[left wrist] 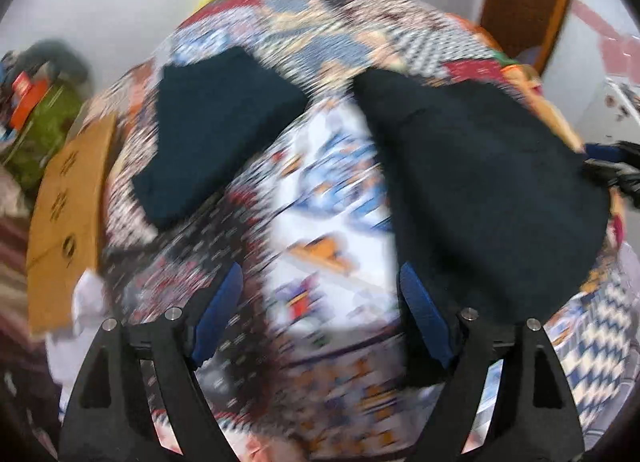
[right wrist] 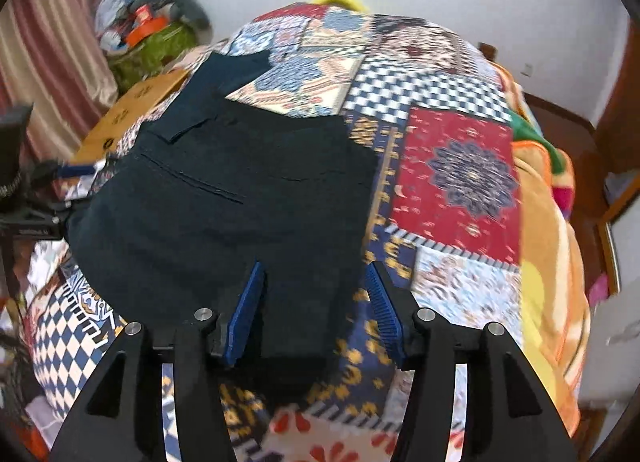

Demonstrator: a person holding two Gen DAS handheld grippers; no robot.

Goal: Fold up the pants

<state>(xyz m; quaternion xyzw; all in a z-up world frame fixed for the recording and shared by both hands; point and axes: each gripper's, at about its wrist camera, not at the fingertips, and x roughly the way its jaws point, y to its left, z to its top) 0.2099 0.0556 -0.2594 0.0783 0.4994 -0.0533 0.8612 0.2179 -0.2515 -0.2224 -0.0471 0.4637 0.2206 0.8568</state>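
Note:
Dark navy pants (right wrist: 224, 197) lie spread on a patchwork bedspread (right wrist: 456, 169). In the left wrist view one piece of the pants (left wrist: 480, 197) lies at right and a folded dark part (left wrist: 216, 133) lies at upper left. My left gripper (left wrist: 320, 286) is open above the bedspread, its right finger at the edge of the pants. My right gripper (right wrist: 316, 282) is open, its jaws either side of the near edge of the pants. The right gripper also shows at the right edge of the left wrist view (left wrist: 616, 169). The left wrist view is blurred.
A cardboard piece (left wrist: 68, 217) lies at the bed's left edge. A pile of clutter with a green bag (right wrist: 152, 41) sits by the curtain (right wrist: 44, 61). An orange blanket (right wrist: 552, 246) lies on the bed's right side. A wooden door frame (left wrist: 528, 1) stands behind.

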